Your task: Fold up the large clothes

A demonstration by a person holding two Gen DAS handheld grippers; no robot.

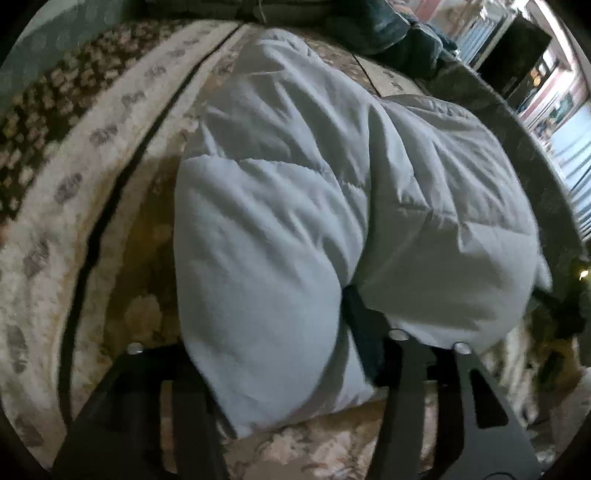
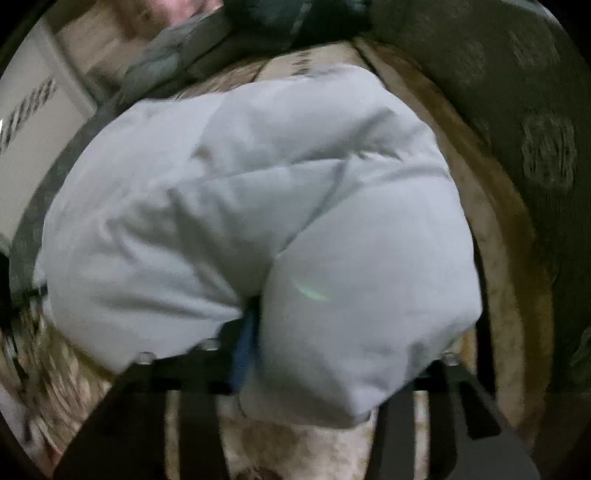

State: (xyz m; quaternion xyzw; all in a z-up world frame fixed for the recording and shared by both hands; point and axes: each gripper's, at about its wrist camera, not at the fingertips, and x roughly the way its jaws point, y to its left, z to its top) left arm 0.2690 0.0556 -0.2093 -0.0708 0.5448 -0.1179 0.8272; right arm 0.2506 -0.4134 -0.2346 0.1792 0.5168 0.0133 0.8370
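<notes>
A pale blue-white puffy quilted jacket (image 1: pixel 295 206) lies folded in a thick bundle on a floral patterned surface (image 1: pixel 110 184). It also fills the right wrist view (image 2: pixel 240 221). My left gripper (image 1: pixel 280 369) stands wide apart around the near edge of a padded fold, with fabric between its fingers. My right gripper (image 2: pixel 295 376) also stands wide apart around a rounded padded fold at the jacket's near edge. A dark blue strip (image 2: pixel 243 354) shows between two folds. The fingertips are partly hidden under the fabric.
A dark patterned border (image 1: pixel 524 155) runs along the right of the surface. Dark bundled fabric (image 1: pixel 391 29) lies at the far end. A dark green patterned cushion (image 2: pixel 535 129) rises to the right. A black cabinet (image 1: pixel 517 59) stands far right.
</notes>
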